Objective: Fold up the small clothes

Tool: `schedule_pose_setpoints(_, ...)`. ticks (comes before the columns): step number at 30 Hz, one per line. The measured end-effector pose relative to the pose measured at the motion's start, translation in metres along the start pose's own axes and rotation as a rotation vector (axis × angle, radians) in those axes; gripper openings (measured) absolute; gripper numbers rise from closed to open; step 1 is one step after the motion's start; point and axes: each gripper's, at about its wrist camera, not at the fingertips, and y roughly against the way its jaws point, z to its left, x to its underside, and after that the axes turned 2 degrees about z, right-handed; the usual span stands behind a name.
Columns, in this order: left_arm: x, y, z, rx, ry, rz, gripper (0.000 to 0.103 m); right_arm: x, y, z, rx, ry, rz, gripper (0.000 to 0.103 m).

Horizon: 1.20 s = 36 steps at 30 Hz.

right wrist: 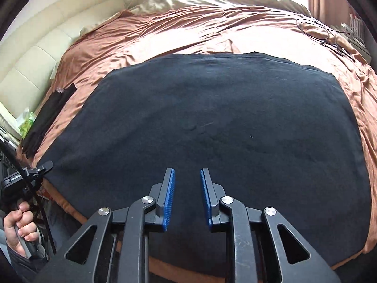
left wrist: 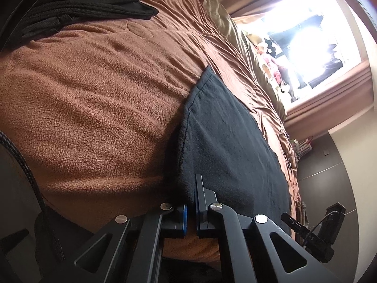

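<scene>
A dark, flat fleece cloth (right wrist: 212,122) lies spread on the brown blanket (right wrist: 188,30) of a bed. In the left wrist view my left gripper (left wrist: 191,207) is shut on the near edge of the cloth (left wrist: 226,141), with one finger above the fabric and the other hidden below it. The right wrist view shows that same gripper (right wrist: 43,166) at the cloth's near left corner, held by a hand (right wrist: 18,226). My right gripper (right wrist: 187,172) hovers over the cloth's near edge. Its blue pads (right wrist: 170,198) stand a little apart with nothing between them.
A folded black garment (left wrist: 82,2) lies further along the blanket (left wrist: 94,118), and also shows as a long black piece (right wrist: 49,118). A thin cable (right wrist: 315,29) lies at the far right. A cream padded headboard (right wrist: 35,54) borders the left. A bright window (left wrist: 306,47) is beyond the bed.
</scene>
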Motion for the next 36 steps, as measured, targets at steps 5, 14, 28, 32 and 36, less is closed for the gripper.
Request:
schedule_pose_setpoints(5, -0.001, 0.004, 0.003, 0.006, 0.033, -0.007, 0.004, -0.019, -0.032, 0.008, 0.011, 0.015, 0.040, 0.014)
schedule_pose_setpoints(14, 0.004, 0.010, 0.010, 0.004, 0.116, -0.019, 0.004, -0.062, -0.072, 0.002, 0.048, -0.026, 0.050, 0.009)
schedule_pose_setpoints(28, 0.015, 0.011, 0.017, -0.020, 0.224, -0.023, 0.004, -0.131, -0.128, -0.031, 0.025, -0.155, 0.058, 0.004)
schedule_pose_setpoints(32, 0.016, 0.011, 0.016, -0.027, 0.233, -0.023, 0.004, -0.148, -0.143, -0.037, 0.032, -0.168, 0.059, 0.003)
schedule_pose_setpoints(36, 0.015, 0.009, 0.017, -0.030, 0.251, -0.019, 0.004, -0.163, -0.154, -0.045, 0.025, -0.194, 0.056, 0.002)
